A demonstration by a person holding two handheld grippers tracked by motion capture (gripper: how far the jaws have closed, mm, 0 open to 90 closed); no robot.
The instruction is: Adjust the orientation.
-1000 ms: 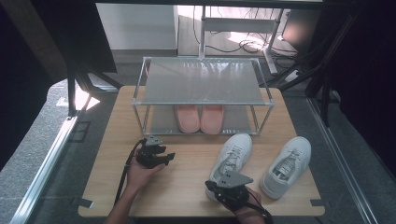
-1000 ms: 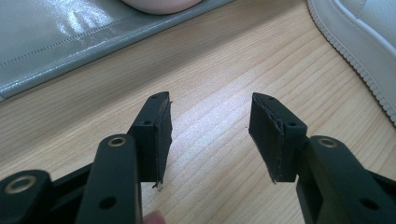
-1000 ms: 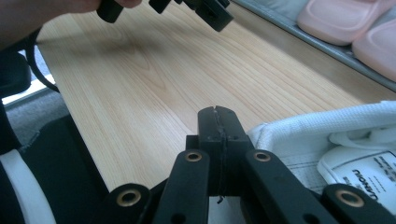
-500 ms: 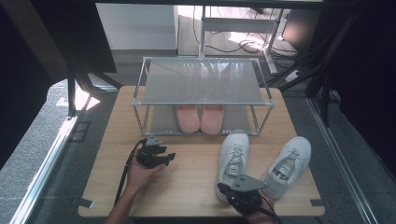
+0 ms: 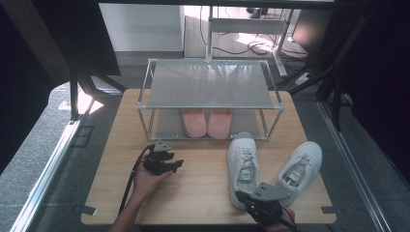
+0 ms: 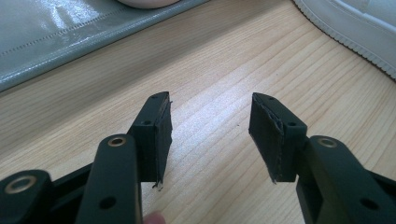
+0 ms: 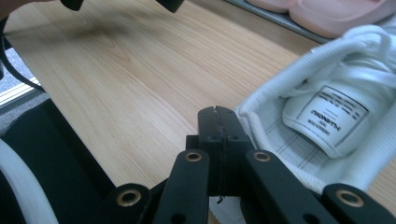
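Two white sneakers lie on the wooden table: one with its toe toward the rack, the other tilted to its right. My right gripper sits at the table's front edge by the first sneaker's heel. In the right gripper view its jaws are shut together, nothing between them, right beside the heel rim of that sneaker. My left gripper rests in a hand left of centre. In the left gripper view it stands open over bare wood.
A metal two-level rack stands at the back of the table, with a pair of pink slippers on its lower shelf. The white sneaker edges the left gripper view's top right. Bare wood lies between the two grippers.
My right gripper has moved to the right along the table's front edge. The nearer sneaker's heel has swung right, so it now points straight at the rack. The left gripper has stayed put.
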